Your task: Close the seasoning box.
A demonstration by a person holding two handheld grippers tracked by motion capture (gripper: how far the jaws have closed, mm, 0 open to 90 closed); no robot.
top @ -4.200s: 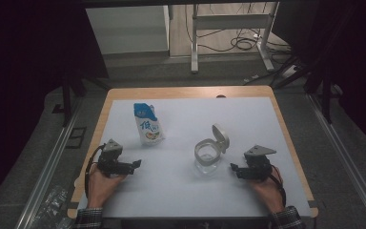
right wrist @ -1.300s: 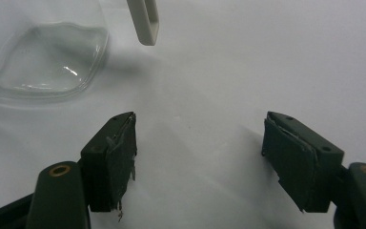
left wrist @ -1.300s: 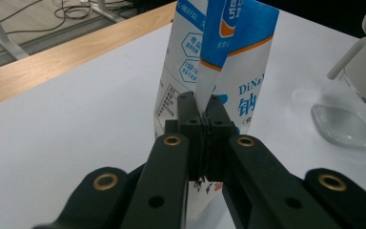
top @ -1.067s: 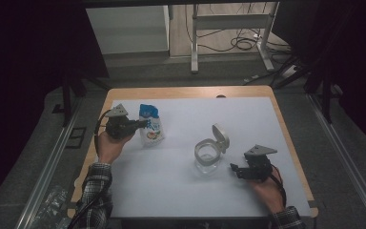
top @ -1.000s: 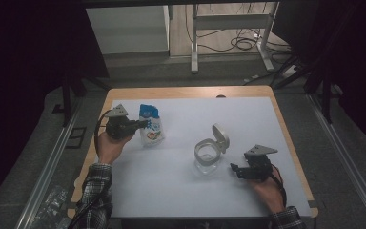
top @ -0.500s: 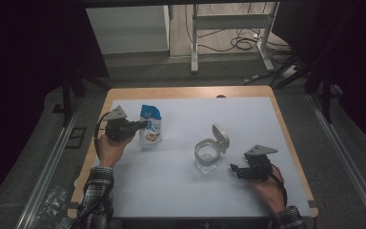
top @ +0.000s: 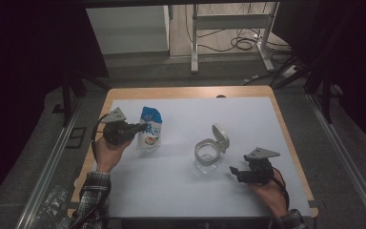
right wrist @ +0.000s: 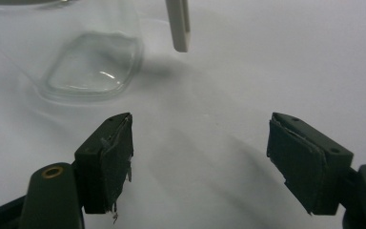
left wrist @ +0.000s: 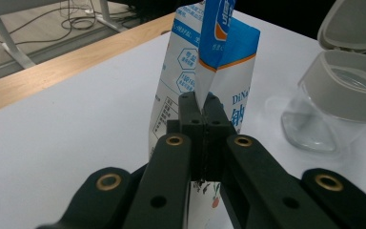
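Note:
A blue and white snack pouch (top: 150, 130) stands upright at the left of the white table. My left gripper (top: 137, 128) is shut on its side edge; in the left gripper view the jaws pinch the pouch (left wrist: 209, 71) at its side seam. A clear glass jar (top: 208, 153) with its pale flip lid (top: 220, 137) open stands in the middle. My right gripper (top: 234, 172) rests low on the table just right of the jar, open with nothing between its jaws. In the right gripper view the jar's base (right wrist: 93, 64) lies ahead to the left.
The white table top (top: 248, 119) has a wooden border (top: 181, 92). Beyond the far edge stand a white cabinet (top: 128, 28) and a metal frame (top: 231, 21) with cables on the floor. Metal rails (top: 47, 167) run along both sides.
My left hand went from the table's front left up to the pouch and closed on its edge. Over the last second it drew slightly nearer with the pouch. The right gripper stayed put.

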